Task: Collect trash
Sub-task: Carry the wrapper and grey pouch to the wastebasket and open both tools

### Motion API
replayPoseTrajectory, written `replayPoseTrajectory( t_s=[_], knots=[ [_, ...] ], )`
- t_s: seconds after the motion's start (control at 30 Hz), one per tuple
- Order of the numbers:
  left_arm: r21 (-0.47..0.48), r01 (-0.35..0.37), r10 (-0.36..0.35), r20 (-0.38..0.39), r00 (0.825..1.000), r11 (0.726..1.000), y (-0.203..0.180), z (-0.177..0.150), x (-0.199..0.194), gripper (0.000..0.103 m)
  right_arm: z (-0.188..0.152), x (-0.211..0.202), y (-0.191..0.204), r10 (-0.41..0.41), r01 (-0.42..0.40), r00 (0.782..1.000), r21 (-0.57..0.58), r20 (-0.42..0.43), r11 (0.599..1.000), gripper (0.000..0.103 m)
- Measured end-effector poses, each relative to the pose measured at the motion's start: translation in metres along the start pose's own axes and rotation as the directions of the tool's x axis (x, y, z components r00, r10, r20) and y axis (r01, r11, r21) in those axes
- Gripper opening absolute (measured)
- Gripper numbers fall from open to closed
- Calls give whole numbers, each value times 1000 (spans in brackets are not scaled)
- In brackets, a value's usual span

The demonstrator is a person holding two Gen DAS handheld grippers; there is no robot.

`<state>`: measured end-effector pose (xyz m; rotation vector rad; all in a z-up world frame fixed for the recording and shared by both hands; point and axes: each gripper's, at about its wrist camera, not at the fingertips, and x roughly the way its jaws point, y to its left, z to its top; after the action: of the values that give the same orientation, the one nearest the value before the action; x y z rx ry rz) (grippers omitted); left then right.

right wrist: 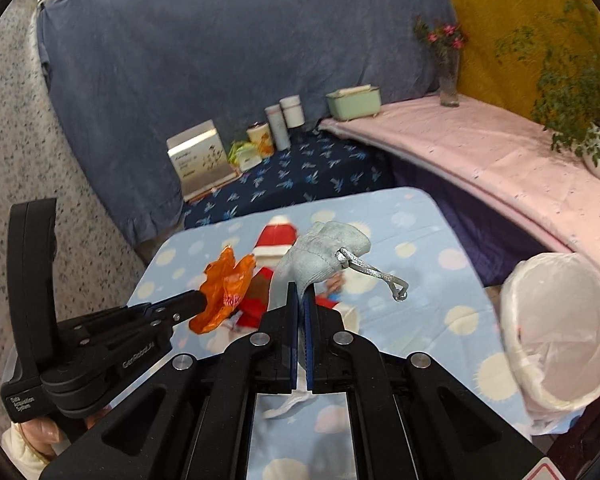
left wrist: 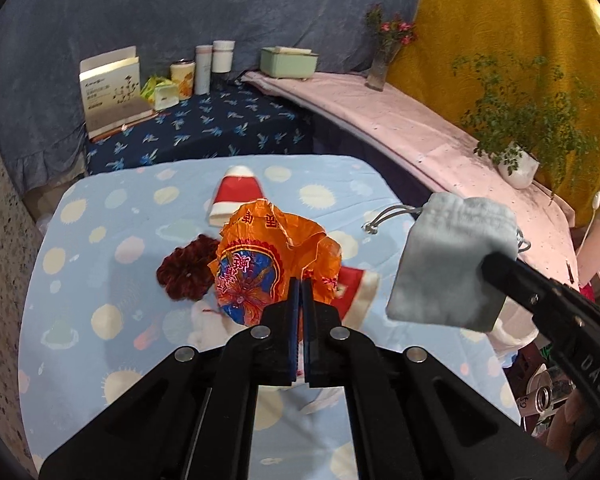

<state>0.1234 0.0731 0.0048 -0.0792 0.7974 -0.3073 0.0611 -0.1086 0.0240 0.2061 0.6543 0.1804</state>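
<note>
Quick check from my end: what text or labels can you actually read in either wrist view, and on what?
"DAS" on the right gripper body.
"GenRobot.AI" on the left gripper arm.
"Data Acquisition System" on the left gripper's base.
Orange wrapper: printed red characters, too crumpled to read.
White box at the back: print too small to read.
</note>
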Motion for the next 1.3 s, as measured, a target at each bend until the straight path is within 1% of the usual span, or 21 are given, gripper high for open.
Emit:
replayPoseTrajectory(
  t_s=[0.3,0.5,0.73,1.0,1.3],
  knots=[
    [71,61,-62,23,998,996,-52,11,-8,1,13,-34,-49,-99,93,991,73,85,993,3],
    [146,113,-119,32,992,983,-101,21,-9,1,15,-58,-86,-168,153,978,129,123,980,3],
    [242,186,-200,38,979,952,-168,24,-7,1,15,-84,-131,-260,231,955,188,146,955,3],
    [317,280,-293,-7,956,906,-235,25,7,1,11,-110,-185,-358,314,923,257,144,914,3],
    [361,360,-359,-74,930,860,-286,21,28,1,5,-123,-224,-415,363,901,304,128,881,3]
  ],
)
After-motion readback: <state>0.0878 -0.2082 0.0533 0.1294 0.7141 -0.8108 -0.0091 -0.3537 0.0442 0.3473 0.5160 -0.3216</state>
